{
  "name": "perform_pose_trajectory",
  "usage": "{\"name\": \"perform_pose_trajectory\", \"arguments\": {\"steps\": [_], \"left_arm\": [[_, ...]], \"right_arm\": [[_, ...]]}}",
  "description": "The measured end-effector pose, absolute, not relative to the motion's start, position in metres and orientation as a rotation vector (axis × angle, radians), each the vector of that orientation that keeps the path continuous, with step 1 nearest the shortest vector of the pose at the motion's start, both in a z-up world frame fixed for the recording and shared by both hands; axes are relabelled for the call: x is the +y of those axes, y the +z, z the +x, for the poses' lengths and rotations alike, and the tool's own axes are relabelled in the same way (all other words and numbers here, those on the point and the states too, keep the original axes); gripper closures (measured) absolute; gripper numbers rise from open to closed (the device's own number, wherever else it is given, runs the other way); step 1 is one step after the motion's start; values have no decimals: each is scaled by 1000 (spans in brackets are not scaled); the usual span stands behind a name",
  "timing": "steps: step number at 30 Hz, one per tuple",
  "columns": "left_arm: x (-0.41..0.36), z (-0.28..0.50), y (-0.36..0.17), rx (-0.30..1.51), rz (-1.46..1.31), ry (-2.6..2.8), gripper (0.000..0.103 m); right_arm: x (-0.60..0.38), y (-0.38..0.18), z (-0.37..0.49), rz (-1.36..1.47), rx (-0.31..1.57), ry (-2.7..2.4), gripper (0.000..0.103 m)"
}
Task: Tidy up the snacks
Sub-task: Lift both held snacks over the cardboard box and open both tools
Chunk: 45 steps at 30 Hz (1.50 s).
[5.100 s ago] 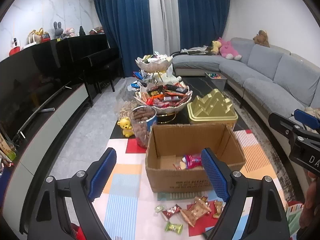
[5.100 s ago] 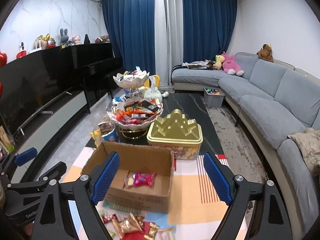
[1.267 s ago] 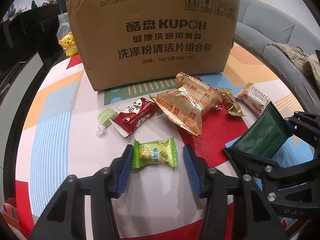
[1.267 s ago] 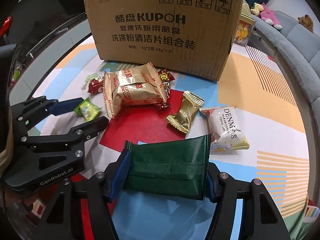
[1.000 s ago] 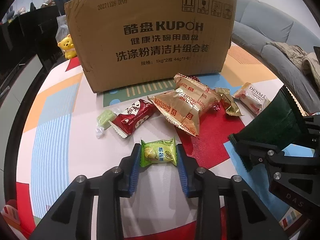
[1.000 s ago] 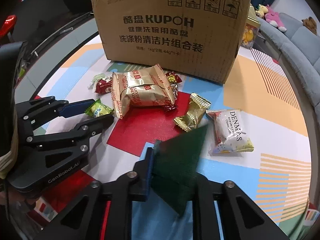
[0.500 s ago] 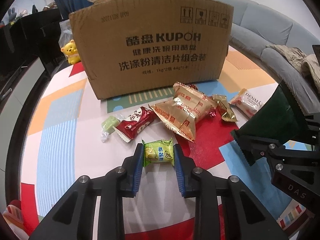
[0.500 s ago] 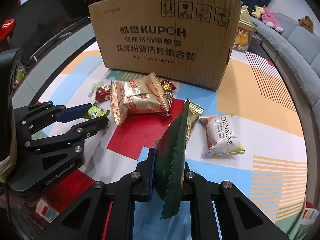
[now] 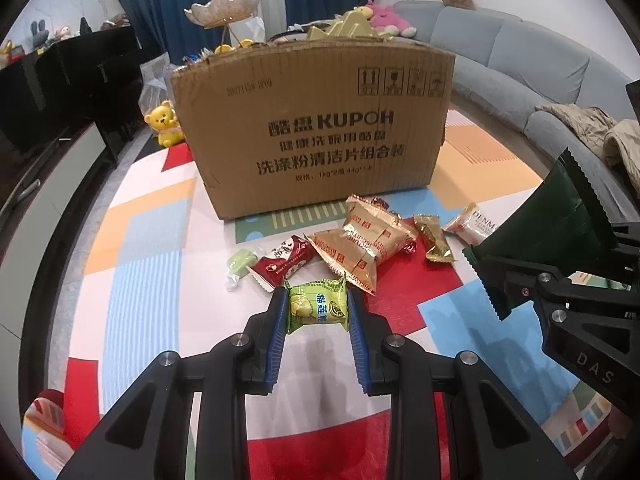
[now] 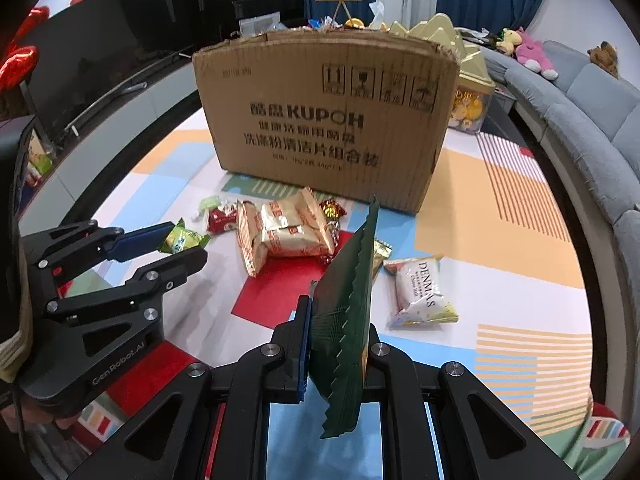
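Observation:
My left gripper [image 9: 318,308] is shut on a small light-green snack packet [image 9: 318,306], held just above the mat; the same packet [image 10: 182,238] shows at the left of the right wrist view. My right gripper [image 10: 338,344] is shut on a flat dark-green packet [image 10: 348,320] standing on edge between its pads, also seen as the dark-green packet [image 9: 548,236] at the right. A brown cardboard box [image 9: 312,136] stands behind, its printed side facing me. Loose on the mat lie gold biscuit packs [image 9: 368,240], a dark-red packet [image 9: 286,260], a pale-green candy [image 9: 240,262], a small gold packet [image 9: 434,238] and a white packet [image 10: 420,286].
A colourful patterned mat [image 9: 152,240] covers the table. Behind the box are a gold tin [image 10: 466,92], a tiered snack stand [image 9: 222,12] and a yellow bear toy [image 9: 164,122]. A grey sofa [image 9: 532,64] curves along the right; a dark TV cabinet [image 10: 120,60] runs along the left.
Both grippers have risen with their packets. The left jaws closed onto the light-green packet and lifted it; the dark-green packet turned from flat to standing on edge.

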<state>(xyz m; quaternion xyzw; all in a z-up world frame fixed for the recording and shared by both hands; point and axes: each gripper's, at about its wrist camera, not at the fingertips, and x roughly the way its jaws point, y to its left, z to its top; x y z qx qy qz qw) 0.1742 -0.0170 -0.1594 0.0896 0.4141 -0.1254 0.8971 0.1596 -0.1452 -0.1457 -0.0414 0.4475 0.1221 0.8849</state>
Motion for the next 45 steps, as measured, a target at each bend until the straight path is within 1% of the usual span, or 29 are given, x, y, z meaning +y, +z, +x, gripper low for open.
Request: {"name": "perform_pose_trajectory", "arguments": {"steps": [21,45], "left_arm": [[-17,168,-97,789,145,-189,73],[-21,219,-32,695,122,-160,73]], "right_arm": [[-144,-86,158,-74,810,248,89],[-151,-29,201,-48,694,244,89]]}}
